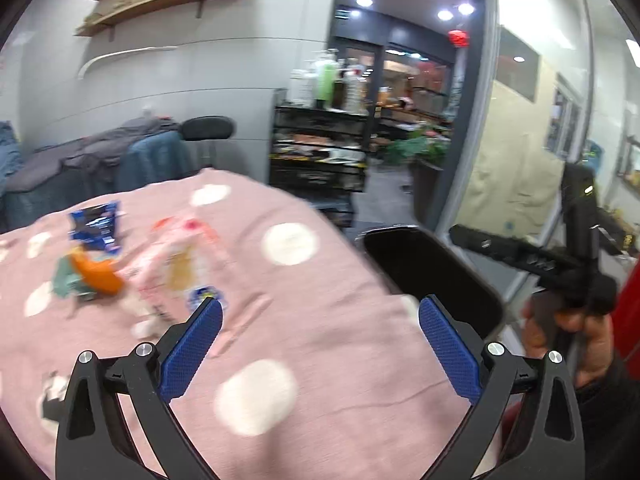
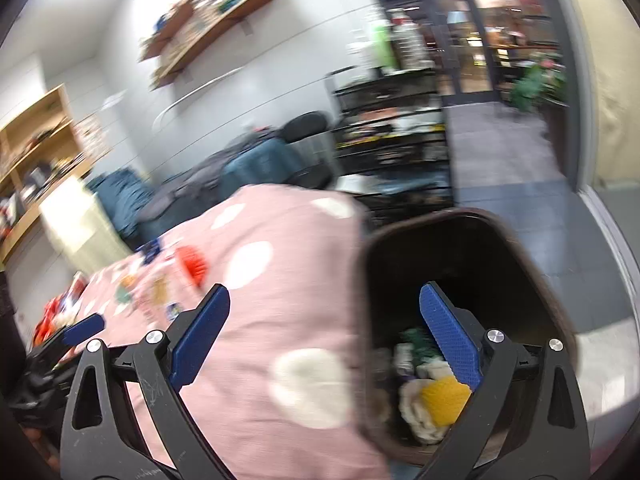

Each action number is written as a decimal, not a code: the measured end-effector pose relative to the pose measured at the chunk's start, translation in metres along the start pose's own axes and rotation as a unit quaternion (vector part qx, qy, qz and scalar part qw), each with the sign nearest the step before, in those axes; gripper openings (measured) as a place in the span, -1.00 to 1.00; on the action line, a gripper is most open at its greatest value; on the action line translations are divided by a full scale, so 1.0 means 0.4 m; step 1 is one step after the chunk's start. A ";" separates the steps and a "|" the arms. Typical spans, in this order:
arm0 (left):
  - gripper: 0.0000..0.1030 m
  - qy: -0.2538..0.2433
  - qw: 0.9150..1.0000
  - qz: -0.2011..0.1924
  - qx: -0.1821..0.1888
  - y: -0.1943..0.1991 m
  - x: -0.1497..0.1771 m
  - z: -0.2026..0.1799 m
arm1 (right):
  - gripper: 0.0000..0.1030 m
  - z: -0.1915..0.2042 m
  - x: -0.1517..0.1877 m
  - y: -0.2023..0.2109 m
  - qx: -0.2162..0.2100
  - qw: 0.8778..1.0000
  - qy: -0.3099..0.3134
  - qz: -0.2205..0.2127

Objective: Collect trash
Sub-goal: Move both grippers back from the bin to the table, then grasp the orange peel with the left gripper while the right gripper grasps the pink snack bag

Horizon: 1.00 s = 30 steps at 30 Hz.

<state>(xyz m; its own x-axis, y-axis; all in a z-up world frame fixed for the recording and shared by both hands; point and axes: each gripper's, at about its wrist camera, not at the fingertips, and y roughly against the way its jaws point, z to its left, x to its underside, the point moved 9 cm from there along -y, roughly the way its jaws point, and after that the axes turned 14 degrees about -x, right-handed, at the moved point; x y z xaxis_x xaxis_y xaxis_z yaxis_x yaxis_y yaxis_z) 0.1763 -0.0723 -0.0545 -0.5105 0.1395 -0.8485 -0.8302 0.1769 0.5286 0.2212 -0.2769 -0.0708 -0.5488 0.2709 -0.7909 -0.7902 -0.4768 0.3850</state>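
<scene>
Hanging wide apart and gripping nothing, the left gripper is hovering over the near part of a pink spotted cloth that is dropping off at its right edge beside a black bin. Also spread and empty, the right gripper is straddling that edge, one finger over cloth, the other over the bin's mouth. Lying inside the bin are a yellow piece and pale crumpled scraps. Farther left, wrappers are lying loose on the cloth: a dark blue packet and an orange scrap. Beyond the bin, bare grey floor is stretching toward a doorway.
</scene>
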 end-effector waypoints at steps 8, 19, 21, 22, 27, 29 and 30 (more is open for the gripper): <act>0.89 0.058 0.994 0.048 -0.075 -0.011 0.077 0.243 | 0.84 0.184 0.031 -0.147 -0.099 0.990 0.056 0.086; 0.89 0.092 0.987 0.082 -0.108 -0.068 0.107 0.444 | 0.84 0.333 0.136 -0.370 -0.155 0.952 0.129 0.231; 0.89 0.093 0.986 0.089 -0.107 -0.092 0.103 0.465 | 0.81 0.337 0.141 -0.411 -0.155 0.947 0.136 0.245; 0.89 0.094 0.985 0.092 -0.110 -0.103 0.102 0.479 | 0.79 0.337 0.144 -0.434 -0.155 0.945 0.136 0.254; 0.83 0.126 0.981 0.104 -0.101 -0.154 0.087 0.543 | 0.59 0.324 0.152 -0.530 -0.158 0.937 0.109 0.290; 0.71 0.140 0.981 0.095 -0.092 -0.163 0.068 0.555 | 0.49 0.326 0.155 -0.552 -0.161 0.934 0.103 0.300; 0.66 0.146 0.982 0.088 -0.085 -0.169 0.054 0.558 | 0.43 0.329 0.159 -0.562 -0.164 0.932 0.102 0.306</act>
<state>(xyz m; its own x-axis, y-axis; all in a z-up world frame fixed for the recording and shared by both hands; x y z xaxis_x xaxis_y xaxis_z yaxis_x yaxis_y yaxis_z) 0.2713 0.1364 -0.1029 -0.6716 -0.1364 -0.7282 -0.7356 0.0060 0.6773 0.3279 -0.0425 -0.1451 -0.7802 -0.2840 -0.5574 -0.2016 -0.7294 0.6537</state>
